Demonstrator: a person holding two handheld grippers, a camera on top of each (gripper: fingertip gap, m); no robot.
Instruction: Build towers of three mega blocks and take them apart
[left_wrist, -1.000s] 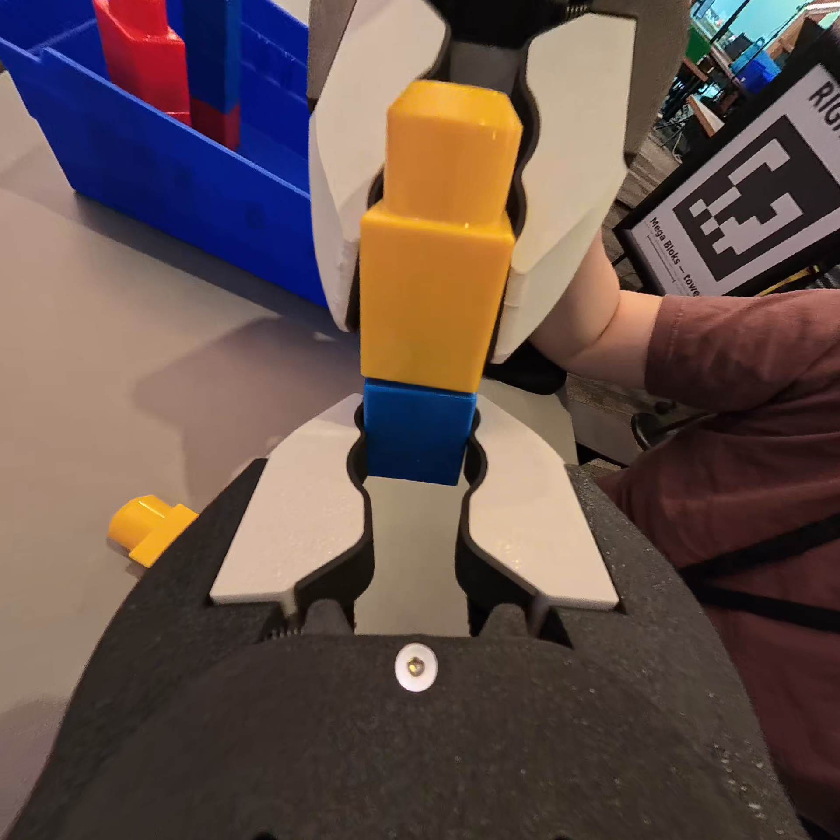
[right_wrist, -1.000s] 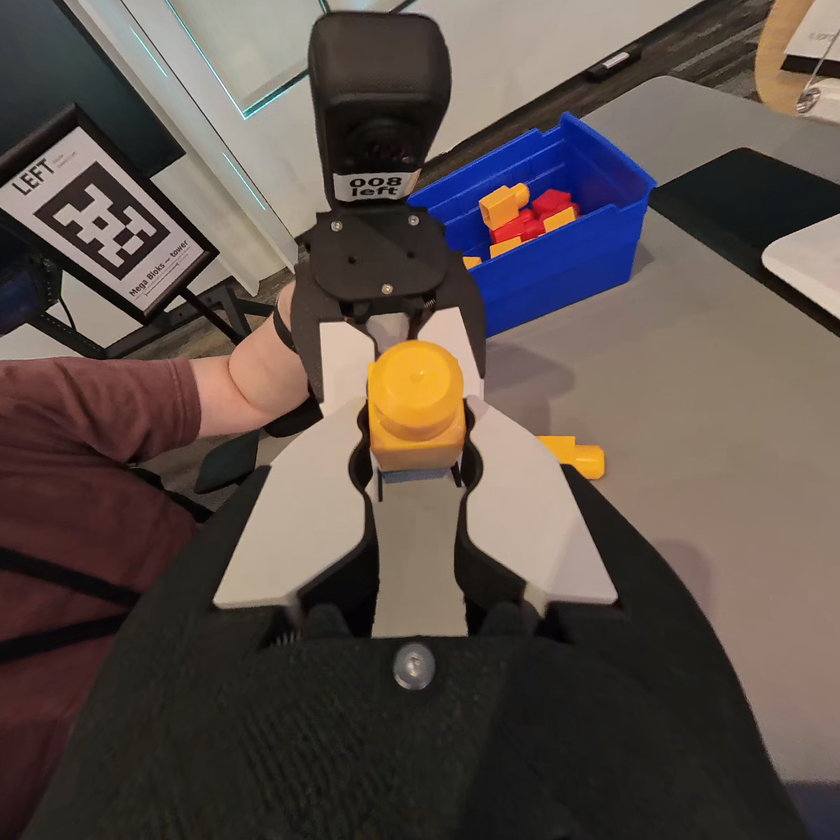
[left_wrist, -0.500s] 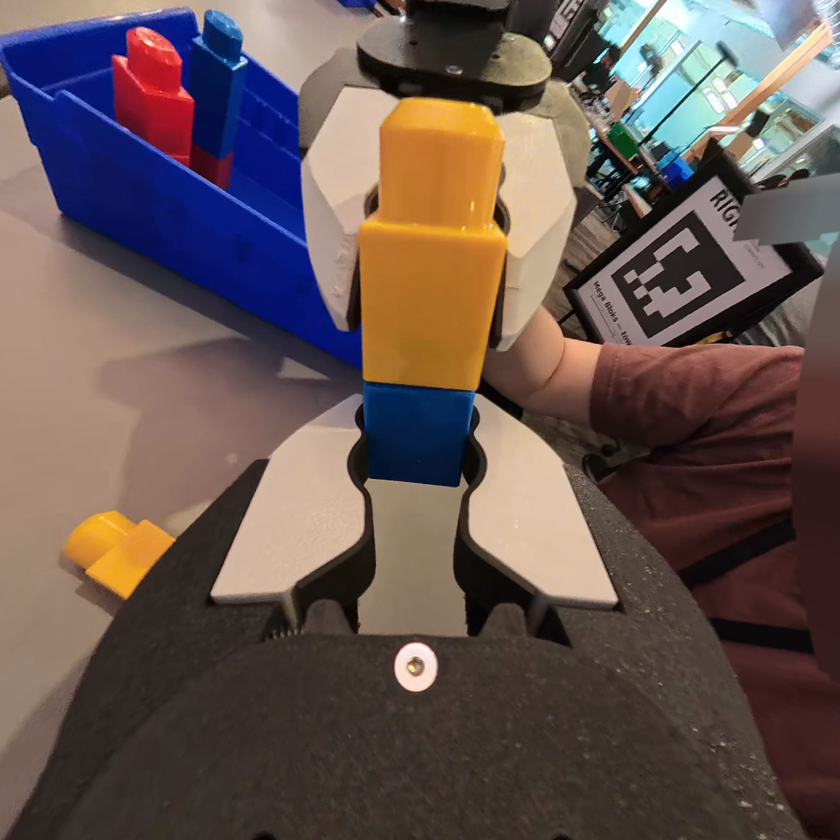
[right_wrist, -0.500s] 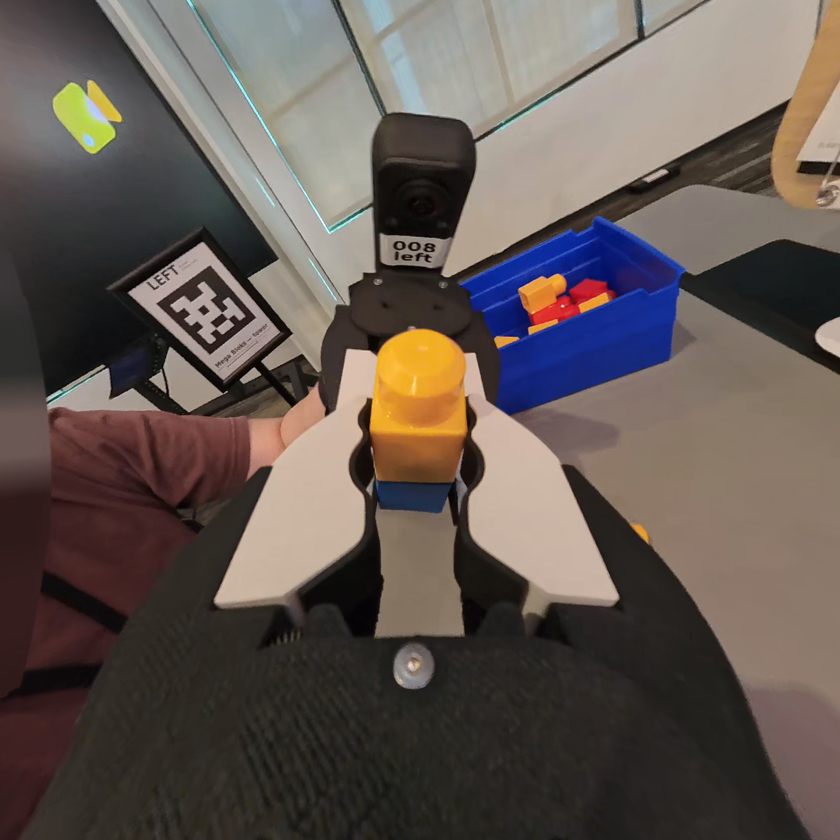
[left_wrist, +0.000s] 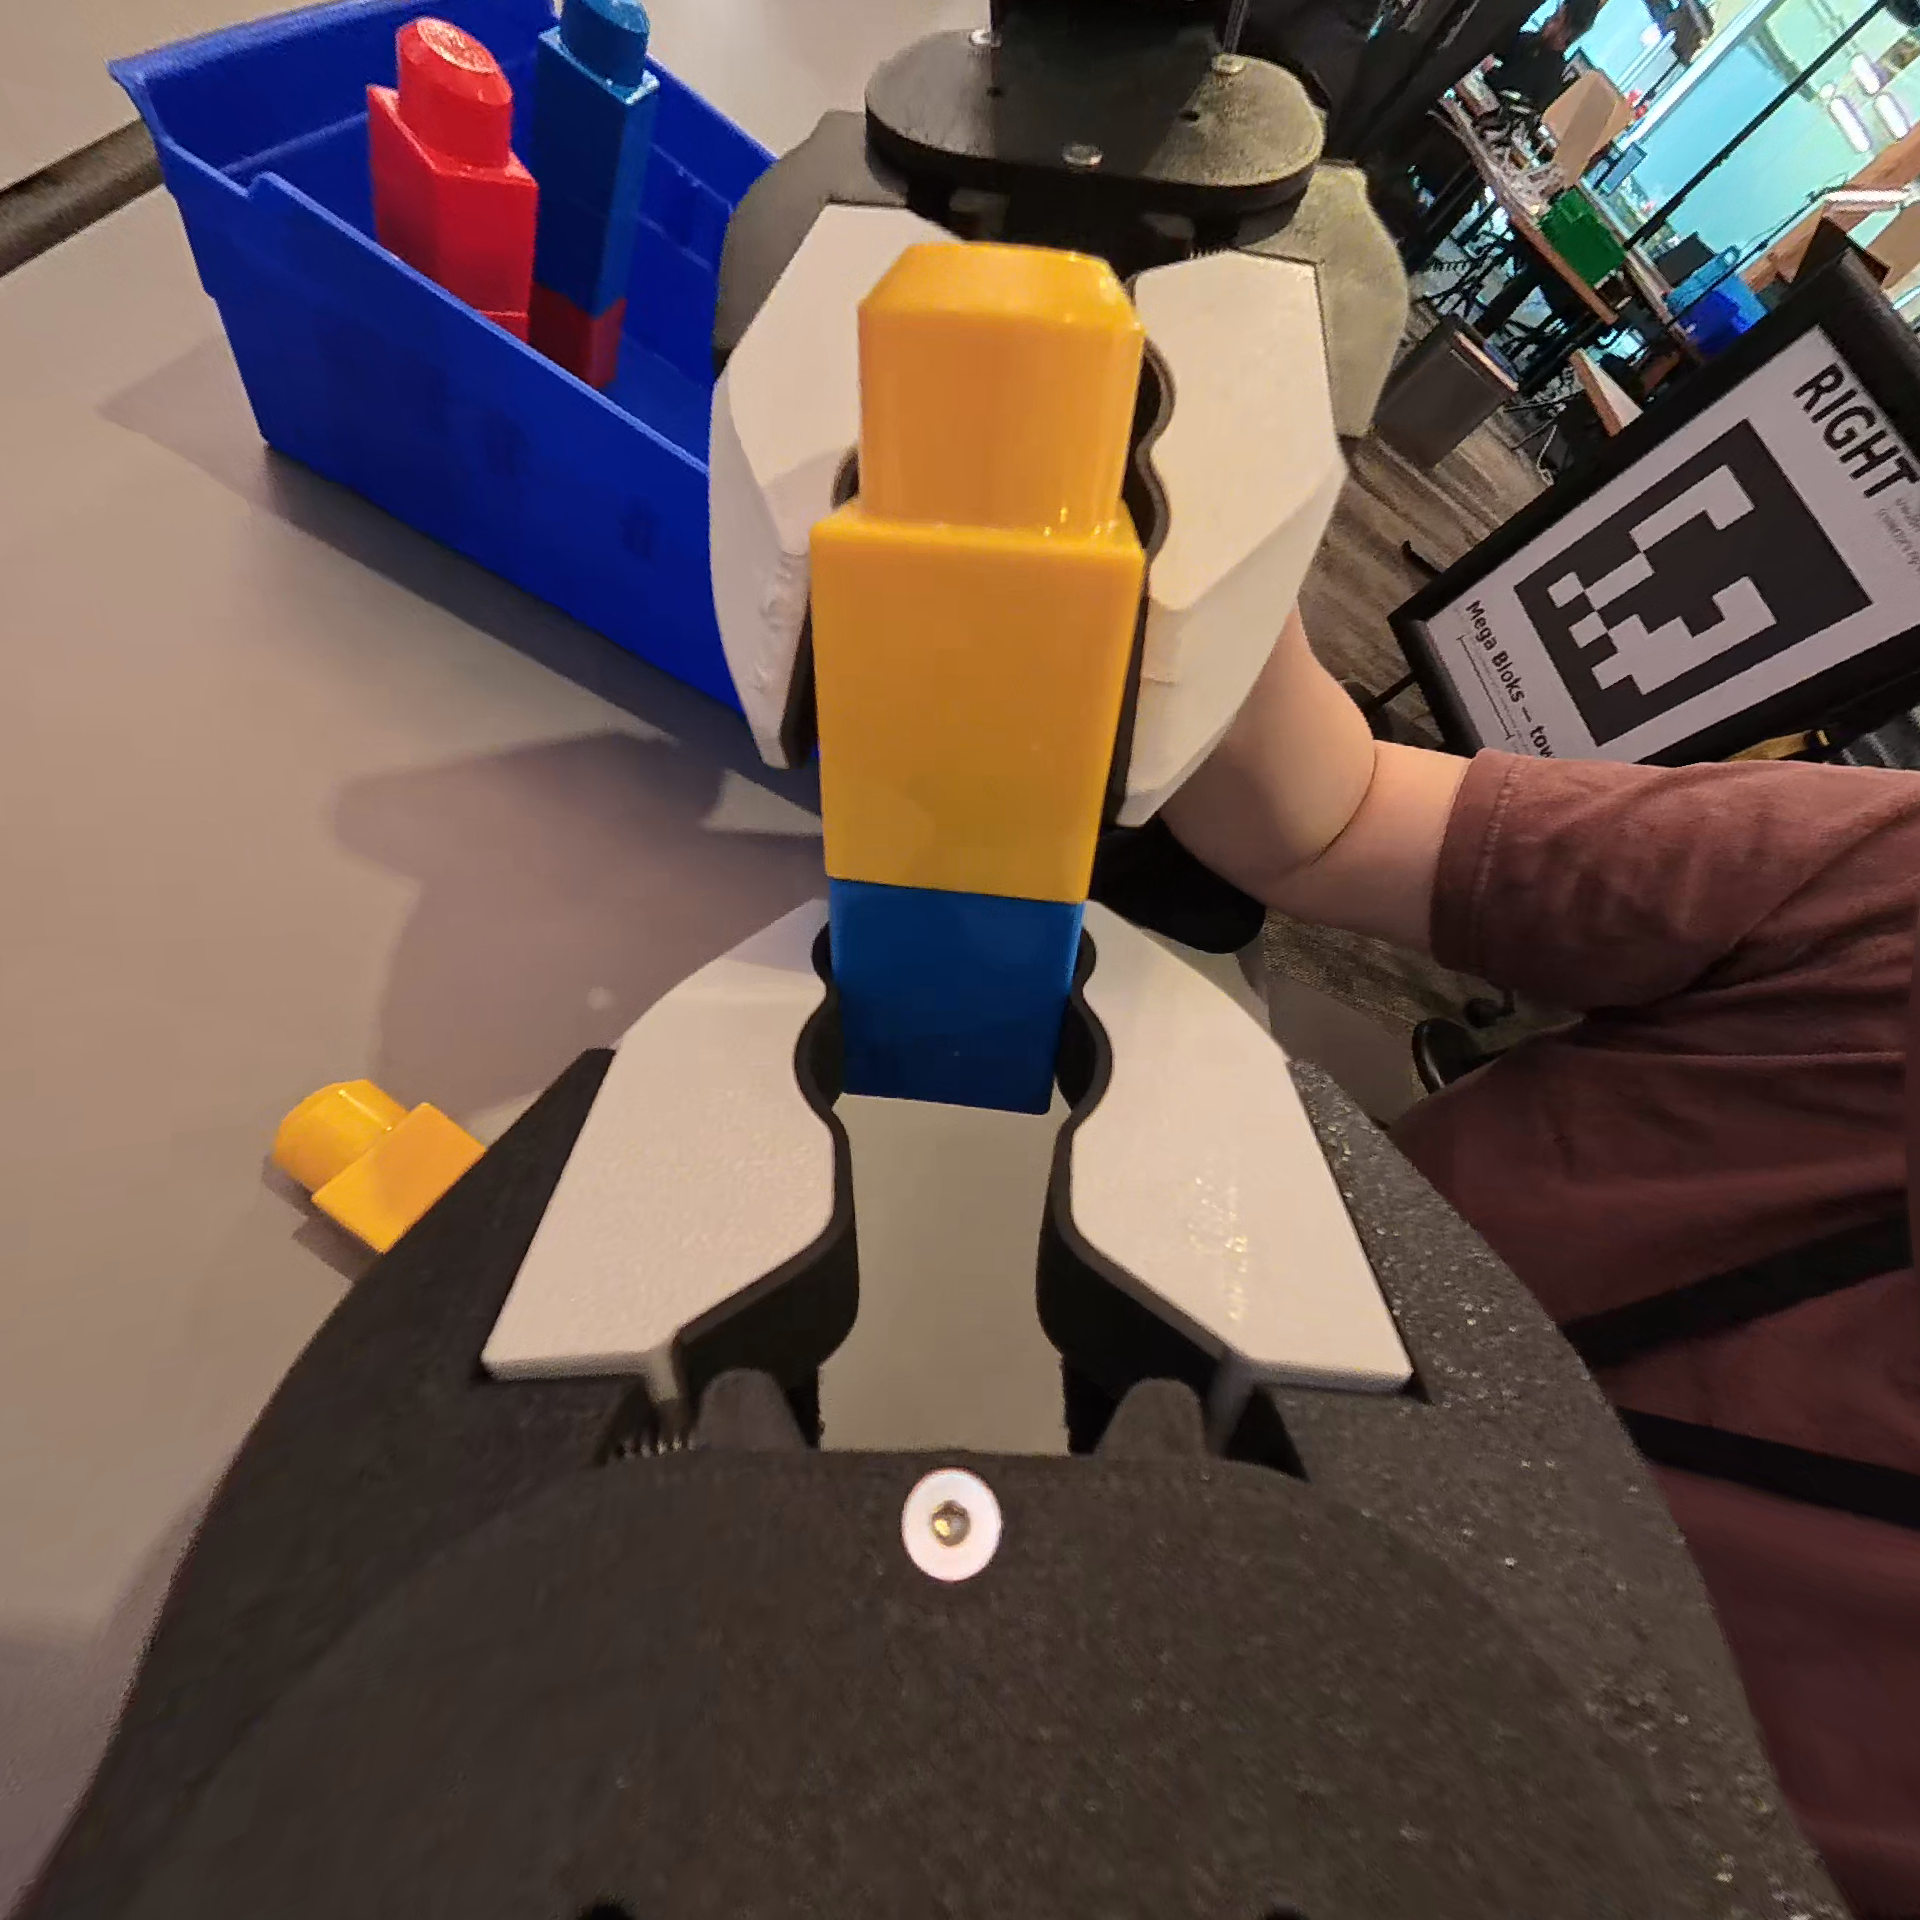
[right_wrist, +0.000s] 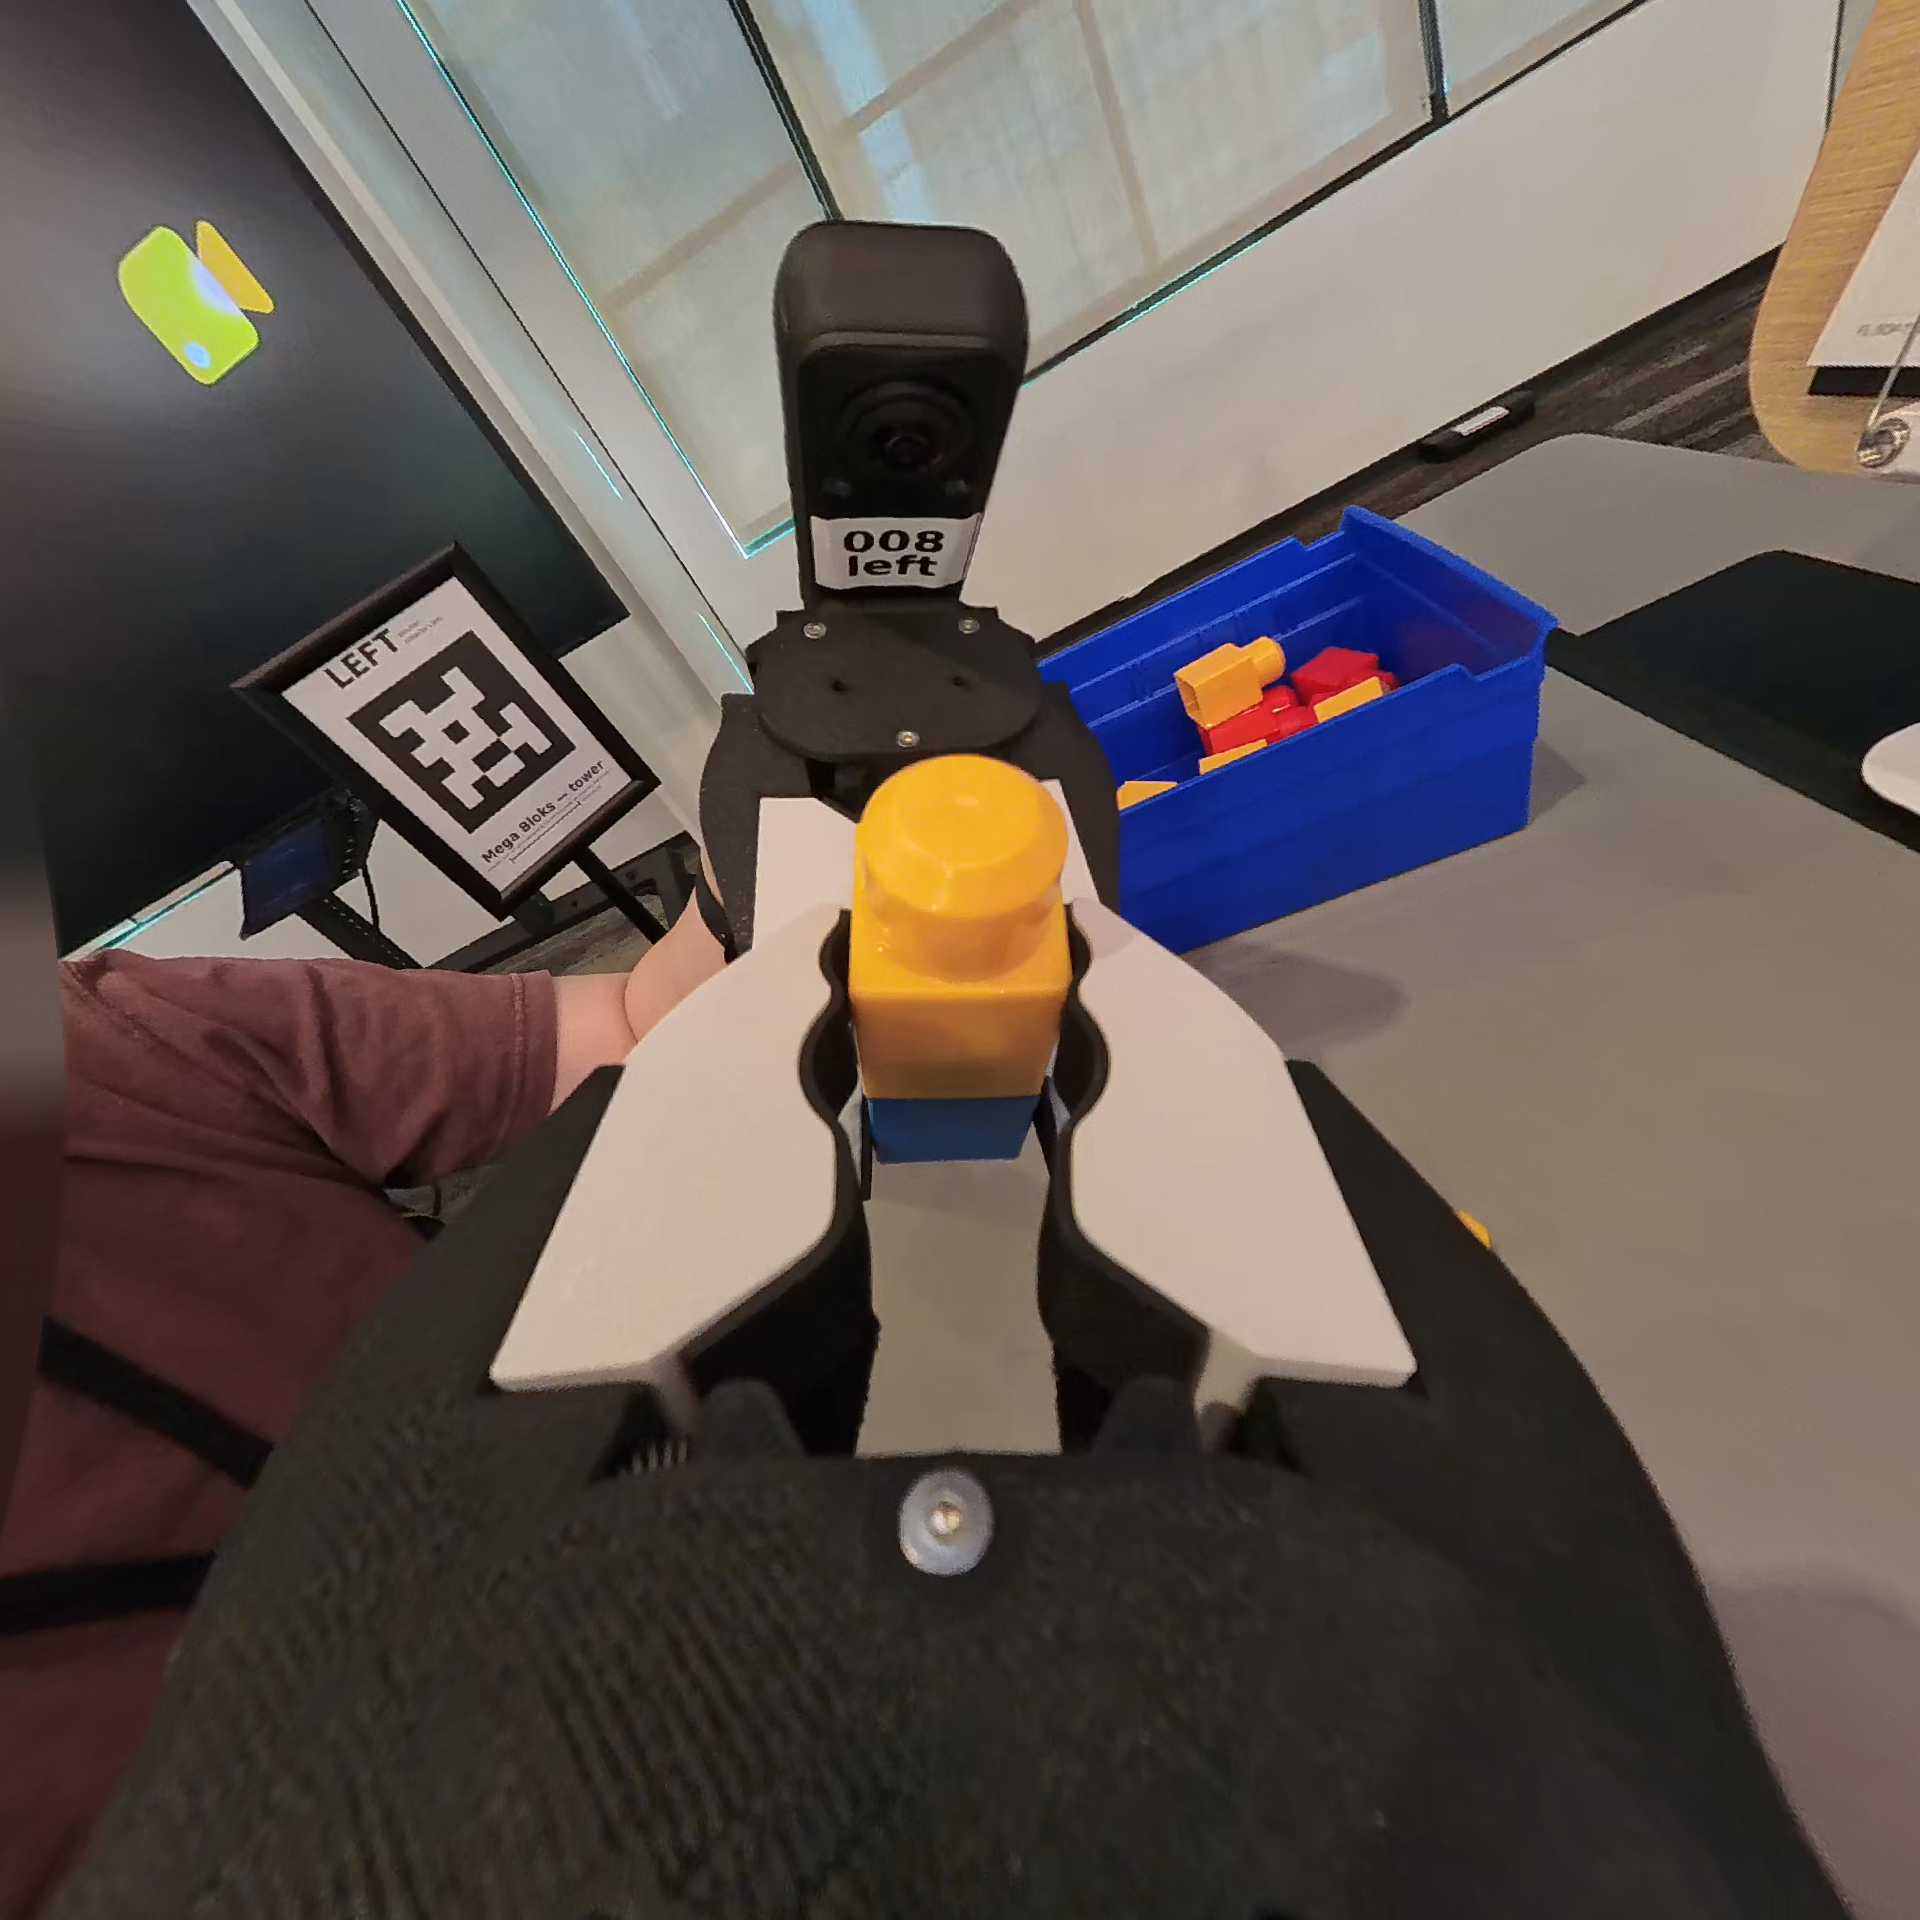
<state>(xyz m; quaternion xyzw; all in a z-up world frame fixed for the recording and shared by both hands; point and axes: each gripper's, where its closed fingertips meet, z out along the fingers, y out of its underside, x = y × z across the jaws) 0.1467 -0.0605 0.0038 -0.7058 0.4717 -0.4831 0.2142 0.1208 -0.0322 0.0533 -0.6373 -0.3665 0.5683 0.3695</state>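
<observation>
A yellow block (left_wrist: 971, 707) sits pressed on top of a blue block (left_wrist: 951, 997), and the two-block stack is held above the grey table (left_wrist: 208, 831). My left gripper (left_wrist: 951, 966) is shut on the blue block, with both pads against its sides. My right gripper (left_wrist: 966, 748) comes from the opposite side and is shut on the yellow block. In the right wrist view my right gripper (right_wrist: 956, 966) clamps the yellow block (right_wrist: 961, 987), the blue block (right_wrist: 951, 1127) shows just below it, and the left gripper's white fingers (right_wrist: 795, 862) stand behind it.
A loose yellow block (left_wrist: 374, 1169) lies on the table at the left. A blue bin (left_wrist: 436, 416) holds a red block (left_wrist: 452, 197) and a blue-on-red stack (left_wrist: 592, 197). The bin (right_wrist: 1351, 831) also holds yellow and red blocks (right_wrist: 1231, 675). A person's arm (left_wrist: 1662, 935) and framed signs (left_wrist: 1704, 582) are at the right. There is about 5 cm between the tips of the two grippers.
Both grippers have risen and tilted together with the stack, so the views now look higher across the room. The blocks stay joined and both grasps are unchanged.
</observation>
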